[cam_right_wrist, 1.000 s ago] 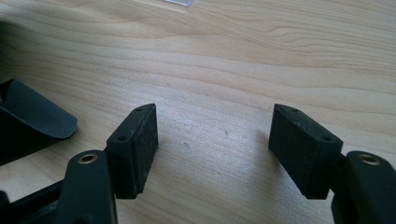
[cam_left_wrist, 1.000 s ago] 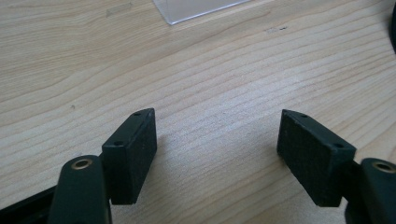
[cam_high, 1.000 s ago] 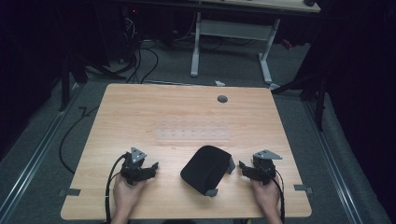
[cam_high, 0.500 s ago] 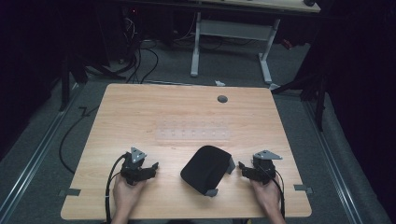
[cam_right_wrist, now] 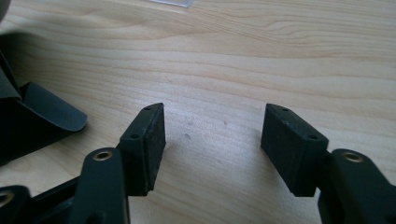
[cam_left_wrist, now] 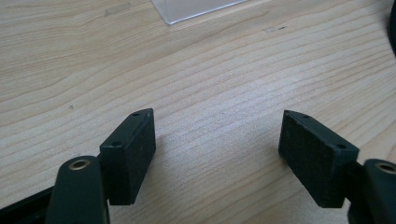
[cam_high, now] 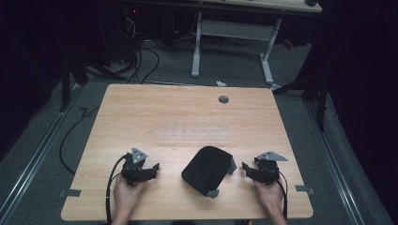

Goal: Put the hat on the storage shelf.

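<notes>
a black, soft fabric pouch [cam_high: 207, 169] lies near the front edge of the light wooden table [cam_high: 178, 112], between the left tongs [cam_high: 149, 167] and right tongs [cam_high: 248, 168]. both gape wide, empty; the right has just been narrowing. a one-sided grab could drag the limp pouch. its dark folds are hard to make out.
</notes>
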